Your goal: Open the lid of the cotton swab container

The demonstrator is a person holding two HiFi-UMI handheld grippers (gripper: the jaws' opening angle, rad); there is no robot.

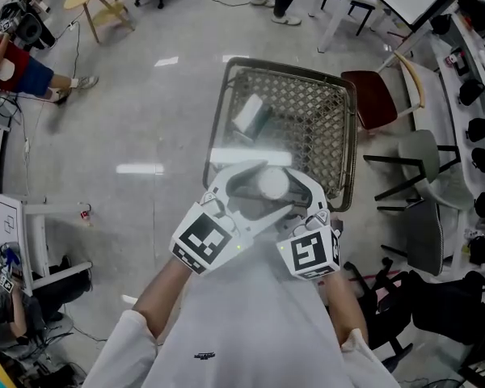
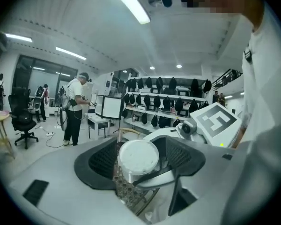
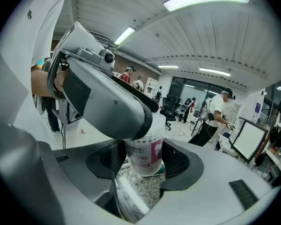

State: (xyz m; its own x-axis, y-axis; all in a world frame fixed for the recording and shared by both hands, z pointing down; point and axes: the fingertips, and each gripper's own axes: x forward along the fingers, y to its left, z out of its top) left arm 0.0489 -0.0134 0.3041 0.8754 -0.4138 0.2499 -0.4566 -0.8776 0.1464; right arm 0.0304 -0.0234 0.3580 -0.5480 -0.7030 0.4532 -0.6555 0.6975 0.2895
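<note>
Jaws of right gripper [image 3: 145, 170] clamp cotton swab container [image 3: 144, 153], keep it steady; left gripper [image 2: 139, 167] jaws apart around lid [image 2: 138, 154], maybe not pressing.

Above the wire basket [image 1: 315, 120], the white-lidded cotton swab container [image 1: 272, 183] sits between both sets of jaws: left gripper [image 1: 255, 186] angled in from seven o'clock, right gripper [image 1: 297, 200] from five. A white box [image 1: 249, 113] lies toward the basket's eleven o'clock.
</note>
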